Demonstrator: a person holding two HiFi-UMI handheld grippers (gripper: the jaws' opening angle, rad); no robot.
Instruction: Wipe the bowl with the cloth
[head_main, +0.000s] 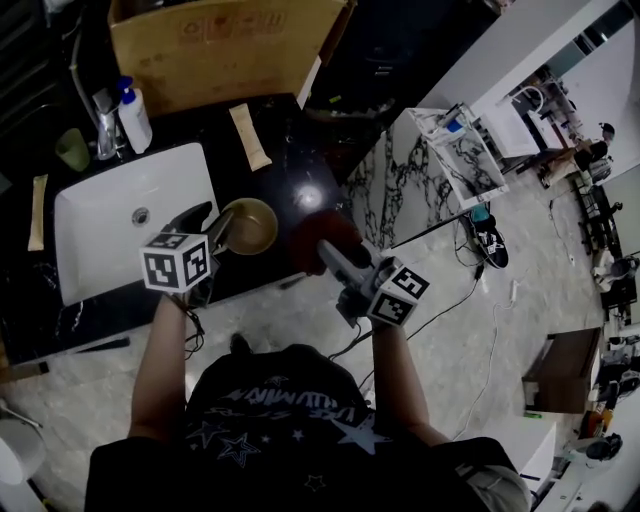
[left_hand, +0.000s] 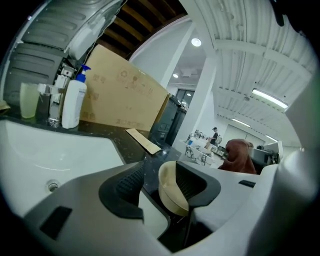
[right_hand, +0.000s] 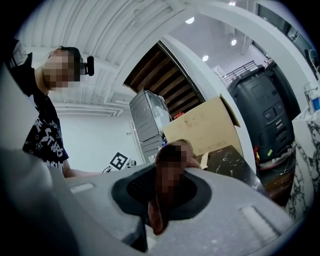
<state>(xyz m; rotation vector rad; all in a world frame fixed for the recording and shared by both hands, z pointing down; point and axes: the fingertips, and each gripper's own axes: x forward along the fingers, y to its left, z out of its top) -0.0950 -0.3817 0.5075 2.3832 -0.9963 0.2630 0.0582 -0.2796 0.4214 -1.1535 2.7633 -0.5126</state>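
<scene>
Dark marble worktop (head_main: 300, 150) held a white sink (head_main: 100, 235), with one cardboard box (head_main: 220, 45), one white bottle (head_main: 133, 118) and one green cup (head_main: 72, 150) along its back. We saw one tan bowl (head_main: 250, 226) standing just beside the sink. Our left gripper (left_hand: 159, 186), tipped downward, had its fingers (left_hand: 125, 186) apart, the bowl's rim between them. Our right gripper (right_hand: 167, 190), held level, had its fingers clamped on the one reddish-brown cloth (head_main: 318, 232), just right of the bowl.

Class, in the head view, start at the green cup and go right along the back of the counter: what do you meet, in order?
Green cup → faucet → white bottle with blue pump → tan strip
</scene>
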